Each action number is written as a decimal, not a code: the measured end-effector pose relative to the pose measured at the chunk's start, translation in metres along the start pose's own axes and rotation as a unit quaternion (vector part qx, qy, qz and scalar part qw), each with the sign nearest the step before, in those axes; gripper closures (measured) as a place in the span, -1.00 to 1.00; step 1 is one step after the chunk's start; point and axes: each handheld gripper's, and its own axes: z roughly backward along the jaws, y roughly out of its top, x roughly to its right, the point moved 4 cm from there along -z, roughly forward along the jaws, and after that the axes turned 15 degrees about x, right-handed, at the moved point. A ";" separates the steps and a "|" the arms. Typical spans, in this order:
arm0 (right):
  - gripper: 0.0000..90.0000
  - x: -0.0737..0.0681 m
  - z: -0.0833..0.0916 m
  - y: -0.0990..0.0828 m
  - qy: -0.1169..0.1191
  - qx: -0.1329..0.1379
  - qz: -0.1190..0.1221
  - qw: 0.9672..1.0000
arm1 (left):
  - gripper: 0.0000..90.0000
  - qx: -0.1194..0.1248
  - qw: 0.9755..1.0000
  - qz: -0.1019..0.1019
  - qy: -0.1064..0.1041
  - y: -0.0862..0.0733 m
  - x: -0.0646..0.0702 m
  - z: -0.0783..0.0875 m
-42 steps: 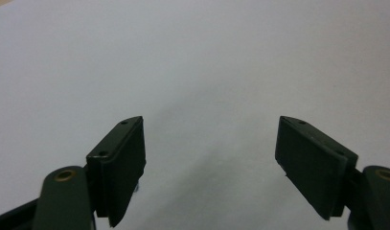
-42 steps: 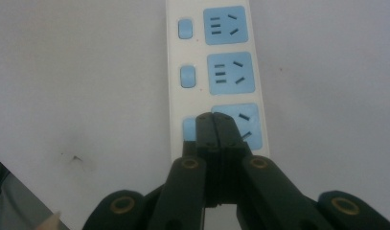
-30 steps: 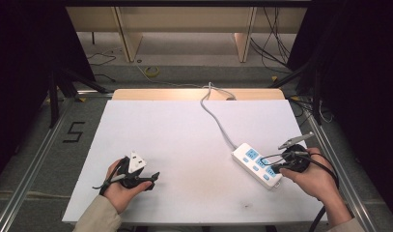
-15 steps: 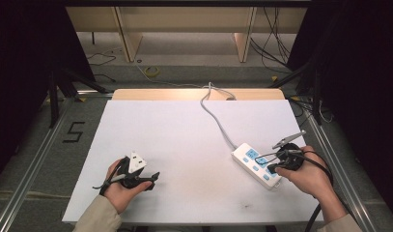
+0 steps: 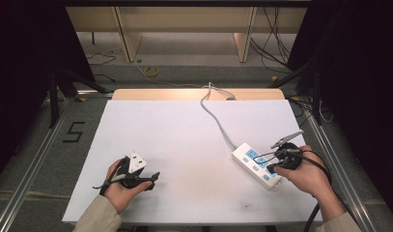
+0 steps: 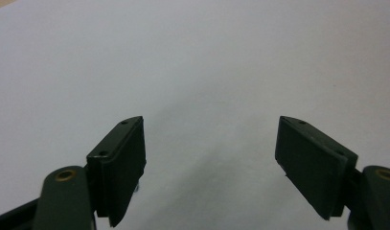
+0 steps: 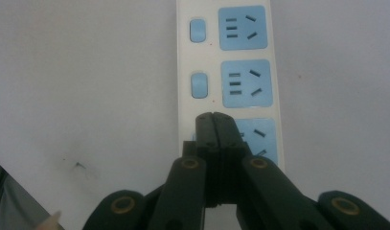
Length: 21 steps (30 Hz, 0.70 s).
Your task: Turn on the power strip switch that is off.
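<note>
Fingers (image 7: pixel 212 125) pressed together over the power strip's (image 7: pixel 226 72) nearest switch; left gripper's (image 6: pixel 212 158) gape wide.

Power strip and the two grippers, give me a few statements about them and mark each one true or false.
1. The right gripper has its jaws shut, over the power strip. True.
2. The left gripper is clamped on a plug. False: its jaws stand apart over the bare white table, nothing between them.
3. The power strip has blue sockets and blue switches. True.
4. The power strip lies near the left hand. False: it lies by the right hand.
5. The strip's cord runs toward the far edge of the table. True.
</note>
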 end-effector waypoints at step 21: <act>1.00 -0.002 -0.006 0.001 0.005 -0.019 0.002 1.000 | -0.43 0.001 1.000 0.000 0.000 0.000 0.000 0.000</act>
